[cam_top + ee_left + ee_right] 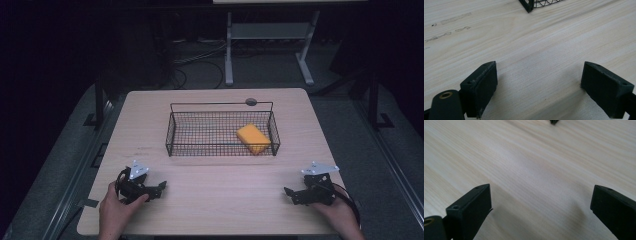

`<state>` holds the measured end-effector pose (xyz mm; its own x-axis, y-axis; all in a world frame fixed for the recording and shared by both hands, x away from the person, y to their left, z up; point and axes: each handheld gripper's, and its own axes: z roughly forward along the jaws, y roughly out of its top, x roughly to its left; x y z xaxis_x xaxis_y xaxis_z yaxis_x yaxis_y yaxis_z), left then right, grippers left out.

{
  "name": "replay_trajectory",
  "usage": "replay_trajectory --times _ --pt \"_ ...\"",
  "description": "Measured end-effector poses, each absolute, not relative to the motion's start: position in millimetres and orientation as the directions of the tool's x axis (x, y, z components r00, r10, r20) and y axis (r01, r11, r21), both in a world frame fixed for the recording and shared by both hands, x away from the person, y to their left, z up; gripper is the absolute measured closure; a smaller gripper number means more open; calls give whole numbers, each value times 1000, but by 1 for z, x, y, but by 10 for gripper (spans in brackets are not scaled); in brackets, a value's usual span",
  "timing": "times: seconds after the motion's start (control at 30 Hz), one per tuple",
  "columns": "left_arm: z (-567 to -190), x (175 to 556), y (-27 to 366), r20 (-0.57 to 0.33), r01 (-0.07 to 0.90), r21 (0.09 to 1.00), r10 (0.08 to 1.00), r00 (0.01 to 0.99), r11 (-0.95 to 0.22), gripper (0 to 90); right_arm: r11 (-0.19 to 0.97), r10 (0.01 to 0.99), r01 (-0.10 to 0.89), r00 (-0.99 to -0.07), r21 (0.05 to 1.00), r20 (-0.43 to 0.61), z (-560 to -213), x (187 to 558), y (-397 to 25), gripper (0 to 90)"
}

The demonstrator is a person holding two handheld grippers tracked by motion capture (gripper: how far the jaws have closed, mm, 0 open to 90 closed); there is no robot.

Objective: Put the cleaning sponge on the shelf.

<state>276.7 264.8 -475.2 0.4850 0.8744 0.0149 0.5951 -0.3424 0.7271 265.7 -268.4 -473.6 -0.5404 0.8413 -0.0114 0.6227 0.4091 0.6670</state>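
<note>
A black wire basket [175, 131] stands in the middle of the light wooden table [220, 175]. Inside it, at the right end, lies an orange-yellow sponge-like block [253, 138]. My left gripper [161, 187] rests low at the table's front left, held by a hand, open with bare wood between its jaws. A corner of the basket [529, 5] shows at the top of the left gripper view, beyond my left gripper [539, 87]. My right gripper [288, 192] sits at the front right, also open, nothing between its jaws. In the right gripper view my right gripper [540, 210] faces plain tabletop.
A round grommet [251, 102] sits at the table's far edge behind the basket. Faint scuff marks [449, 25] streak the wood left of the basket. Beyond the table stand a white desk frame [270, 45] and floor cables [200, 65].
</note>
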Motion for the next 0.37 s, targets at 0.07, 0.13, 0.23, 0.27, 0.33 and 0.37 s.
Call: replay_trajectory --times 0.07,0.13,0.23,0.27,0.33,0.37 --pt "-475 277 265 15 595 727 874 485 -343 128 400 842 621 -540 674 -1 -478 265 -270 23" --pt "-475 277 265 15 595 727 874 485 -342 129 393 842 621 -539 678 5 -479 265 -271 23" --pt "-475 277 265 15 595 727 875 485 -342 128 371 839 609 -544 701 29 -483 265 -275 11" --pt "-475 277 265 15 595 727 875 485 -342 128 371 839 609 -544 701 29 -483 265 -275 11" --pt "-475 277 265 15 595 727 874 485 -342 128 372 837 608 -546 701 29 -483 265 -275 11" --pt "-475 277 265 15 595 727 874 485 -342 129 373 837 607 -547 702 29 -483 266 -275 11"
